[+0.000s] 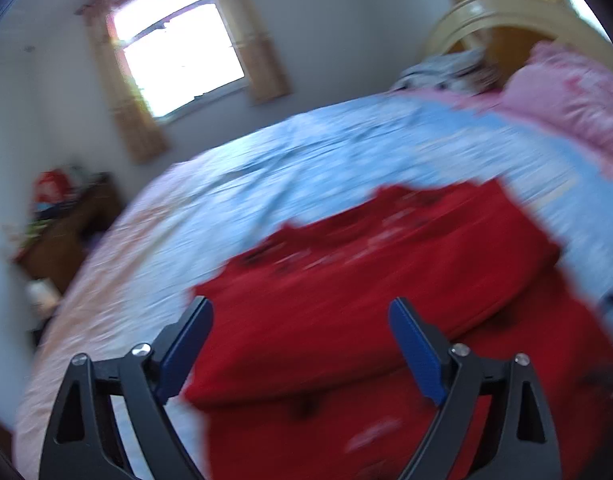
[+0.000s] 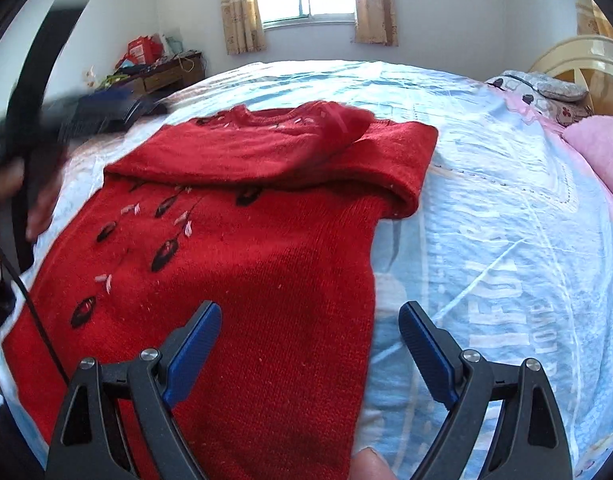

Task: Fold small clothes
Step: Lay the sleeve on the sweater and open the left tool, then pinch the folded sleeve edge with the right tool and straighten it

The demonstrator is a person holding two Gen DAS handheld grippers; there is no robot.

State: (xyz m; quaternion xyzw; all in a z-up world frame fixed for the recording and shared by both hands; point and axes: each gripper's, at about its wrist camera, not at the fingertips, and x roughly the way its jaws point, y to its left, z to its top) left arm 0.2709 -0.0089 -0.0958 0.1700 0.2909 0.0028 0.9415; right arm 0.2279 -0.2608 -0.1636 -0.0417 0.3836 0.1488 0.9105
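Mid-fold: red sweater point(image 2: 234, 240) lies on the bed point(image 2: 486, 200), one sleeve folded across its top. Both grippers, left point(image 1: 300, 354) and right point(image 2: 310, 354), gape empty; next probably grab the hem near 6 o'clock.

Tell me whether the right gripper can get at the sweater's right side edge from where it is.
Probably yes. The right gripper is open, and the red sweater edge runs between its fingers on the blue bedsheet. Nothing lies in between.

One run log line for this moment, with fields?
task: fold small clothes | red sweater: sleeves folded across, on bed | left gripper: open | right gripper: open
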